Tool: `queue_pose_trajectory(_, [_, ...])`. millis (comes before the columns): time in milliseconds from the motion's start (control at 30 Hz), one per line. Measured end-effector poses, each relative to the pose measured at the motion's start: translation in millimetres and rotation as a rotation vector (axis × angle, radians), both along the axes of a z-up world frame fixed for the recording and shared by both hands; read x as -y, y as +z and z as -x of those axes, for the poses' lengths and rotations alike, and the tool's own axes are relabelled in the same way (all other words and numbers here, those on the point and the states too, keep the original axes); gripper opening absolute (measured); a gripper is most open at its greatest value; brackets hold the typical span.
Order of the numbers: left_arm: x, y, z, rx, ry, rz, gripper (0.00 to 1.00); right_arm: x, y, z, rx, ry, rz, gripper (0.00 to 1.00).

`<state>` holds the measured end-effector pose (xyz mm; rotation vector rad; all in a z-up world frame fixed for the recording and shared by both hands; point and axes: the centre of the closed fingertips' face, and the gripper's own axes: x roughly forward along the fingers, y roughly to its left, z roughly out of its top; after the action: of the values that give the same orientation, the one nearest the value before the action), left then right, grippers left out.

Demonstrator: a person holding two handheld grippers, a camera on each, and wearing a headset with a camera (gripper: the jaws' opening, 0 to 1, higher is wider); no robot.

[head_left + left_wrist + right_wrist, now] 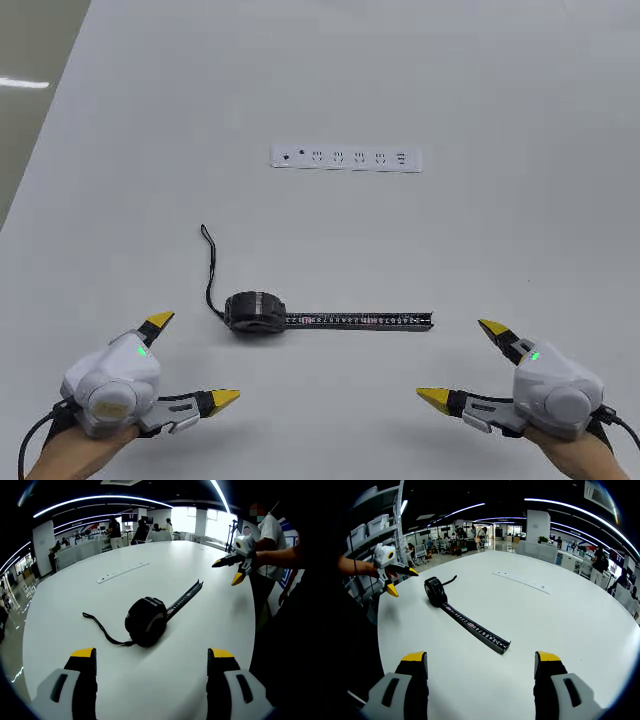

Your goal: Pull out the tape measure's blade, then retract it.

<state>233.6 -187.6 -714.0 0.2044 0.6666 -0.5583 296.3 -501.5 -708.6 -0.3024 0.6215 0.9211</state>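
A black round tape measure [255,312] lies on the white table, its dark blade [360,321] pulled out to the right and lying flat, its wrist strap [209,265] trailing to the far left. My left gripper [190,362] is open near the front left, short of the case [146,620]. My right gripper [463,362] is open at the front right, a little short of the blade's tip [501,645]. Neither touches the tape. Across the table, the left gripper view has the right gripper [231,566], and the right gripper view has the left gripper [398,577].
A white power strip [346,158] lies flat further back on the table [500,230]. The table's left edge [40,130] runs diagonally at the far left. In the gripper views, an office with desks, shelves and people surrounds the table.
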Motion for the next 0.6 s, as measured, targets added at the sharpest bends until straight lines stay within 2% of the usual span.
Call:
queue_pose_trajectory(67, [-0.5, 0.7, 0.3, 0.005, 0.006, -0.001, 0.94, -3.2, 5.1, 1.7, 0.002, -0.002, -0.025, 0.91])
queue_pose_trajectory(200, [-1.8, 0.4, 1.3, 0.012, 0.013, -0.002, 0.99, -4.0, 7.5, 2.3, 0.017, 0.0, -0.039, 0.94])
queue_pose_trajectory(400, [-4.0, -1.9, 4.5, 0.005, 0.021, 0.003, 0.99, -2.8, 6.6, 4.4, 0.013, 0.001, -0.042, 0.96])
queue_pose_trajectory(600, [-6.3, 0.8, 3.8, 0.019, 0.038, 0.001, 0.99, 0.4, 6.0, 5.1, 0.013, -0.006, -0.042, 0.97])
